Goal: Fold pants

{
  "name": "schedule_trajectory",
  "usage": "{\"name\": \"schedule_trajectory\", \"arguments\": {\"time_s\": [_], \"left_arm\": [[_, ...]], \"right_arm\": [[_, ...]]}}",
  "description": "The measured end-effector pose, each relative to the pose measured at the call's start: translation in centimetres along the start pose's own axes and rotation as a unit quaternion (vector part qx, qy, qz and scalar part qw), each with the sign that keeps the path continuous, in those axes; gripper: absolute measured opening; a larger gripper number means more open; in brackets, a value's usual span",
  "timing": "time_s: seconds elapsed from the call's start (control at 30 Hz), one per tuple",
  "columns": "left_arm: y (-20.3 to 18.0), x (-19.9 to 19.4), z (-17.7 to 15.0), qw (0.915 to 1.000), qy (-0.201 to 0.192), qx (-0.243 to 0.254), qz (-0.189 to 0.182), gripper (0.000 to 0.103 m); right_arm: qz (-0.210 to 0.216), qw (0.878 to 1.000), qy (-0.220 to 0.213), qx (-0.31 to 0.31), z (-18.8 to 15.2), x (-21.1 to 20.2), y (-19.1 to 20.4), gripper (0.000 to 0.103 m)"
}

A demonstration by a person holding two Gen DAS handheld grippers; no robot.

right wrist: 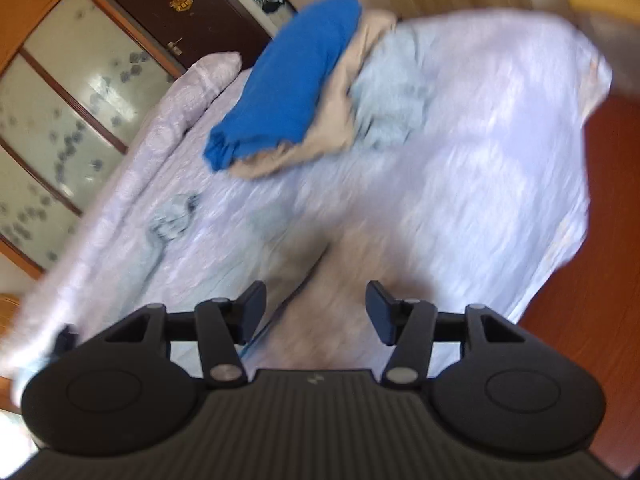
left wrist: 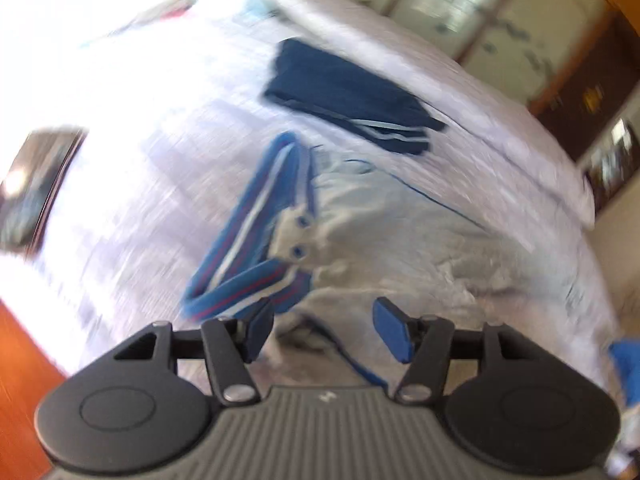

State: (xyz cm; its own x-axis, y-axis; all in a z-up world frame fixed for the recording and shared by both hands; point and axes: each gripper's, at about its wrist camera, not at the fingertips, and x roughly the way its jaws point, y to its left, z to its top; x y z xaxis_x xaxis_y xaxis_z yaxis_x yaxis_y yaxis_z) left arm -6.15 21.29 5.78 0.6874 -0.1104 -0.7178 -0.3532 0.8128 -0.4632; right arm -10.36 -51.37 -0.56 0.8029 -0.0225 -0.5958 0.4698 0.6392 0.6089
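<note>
Light grey pants (left wrist: 400, 240) lie spread on the white bed, with a blue, red and white striped waistband (left wrist: 256, 240) at their left end. My left gripper (left wrist: 324, 328) is open just above the pants near the waistband and holds nothing. In the right wrist view the grey pant legs (right wrist: 340, 280) run up the bed from under my right gripper (right wrist: 316, 312), which is open and empty. Both views are blurred by motion.
A folded navy garment (left wrist: 344, 92) lies farther back on the bed (left wrist: 160, 140). A pile of blue (right wrist: 288, 84), beige and pale blue clothes (right wrist: 392, 84) sits at the far end. Wardrobe doors (right wrist: 60, 100) and red-brown floor (right wrist: 612, 280) flank the bed.
</note>
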Motion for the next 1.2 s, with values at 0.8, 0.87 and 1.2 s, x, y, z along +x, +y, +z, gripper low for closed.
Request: {"name": "schedule_trajectory", "arguments": {"time_s": [0.8, 0.87, 1.2], "left_arm": [[6.8, 1.2, -2.1, 0.9735, 0.011, -0.221, -0.057, 0.009], [7.5, 0.0, -2.1, 0.9733, 0.009, -0.224, -0.048, 0.008], [8.8, -1.5, -3.3, 0.9767, 0.014, -0.210, -0.041, 0.029]], "right_arm": [[-0.066, 0.997, -0.037, 0.004, 1.7, 0.7, 2.0, 0.017], [-0.072, 0.997, -0.034, -0.009, 1.2, 0.4, 2.4, 0.017], [-0.115, 0.985, -0.023, -0.123, -1.7, 0.1, 4.3, 0.038]]}}
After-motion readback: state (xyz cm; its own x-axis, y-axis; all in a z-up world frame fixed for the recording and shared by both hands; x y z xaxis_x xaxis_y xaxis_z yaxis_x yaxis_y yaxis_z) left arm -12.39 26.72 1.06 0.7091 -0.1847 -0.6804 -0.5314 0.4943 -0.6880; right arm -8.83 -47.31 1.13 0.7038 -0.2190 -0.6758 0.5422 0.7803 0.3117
